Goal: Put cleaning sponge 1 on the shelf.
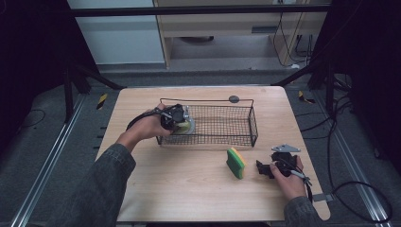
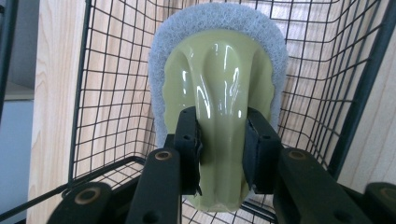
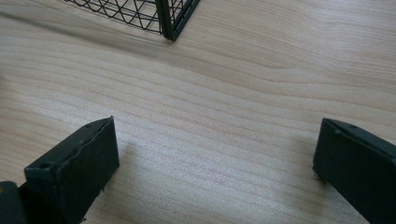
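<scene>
High view: left gripper holds a scrubber low inside the wire basket, apparently to set it down; a sponge waits beside the right gripper.
Left gripper view: fingers clamp the scrubber's green handle.
Right gripper view: jaws wide apart, empty, over bare table.

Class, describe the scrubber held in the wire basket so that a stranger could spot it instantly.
On the wooden table stands a black wire basket. At its left end, the left hand-held gripper clamps a scrubber: glossy pale-green handle on a grey pad, unlike the yellow-green sponge outside.
</scene>
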The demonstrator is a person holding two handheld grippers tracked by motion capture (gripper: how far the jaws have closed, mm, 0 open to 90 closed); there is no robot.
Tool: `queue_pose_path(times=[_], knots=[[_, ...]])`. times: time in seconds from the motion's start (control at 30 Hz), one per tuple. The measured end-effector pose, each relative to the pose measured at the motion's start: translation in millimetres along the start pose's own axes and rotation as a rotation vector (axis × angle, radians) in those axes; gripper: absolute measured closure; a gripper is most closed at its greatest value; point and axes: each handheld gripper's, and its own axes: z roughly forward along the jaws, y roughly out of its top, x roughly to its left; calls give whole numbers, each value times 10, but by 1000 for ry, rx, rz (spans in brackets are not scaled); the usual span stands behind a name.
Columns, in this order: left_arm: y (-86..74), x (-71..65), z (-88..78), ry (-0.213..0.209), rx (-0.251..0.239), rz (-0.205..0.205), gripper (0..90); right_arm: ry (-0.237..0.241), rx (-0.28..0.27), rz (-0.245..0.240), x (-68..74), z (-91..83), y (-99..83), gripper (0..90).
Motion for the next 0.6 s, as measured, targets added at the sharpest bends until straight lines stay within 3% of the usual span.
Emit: queue_pose_path(times=[0.6], knots=[[39,-29,13,-15,11,0,690,1,0,1,1,0,0,4]])
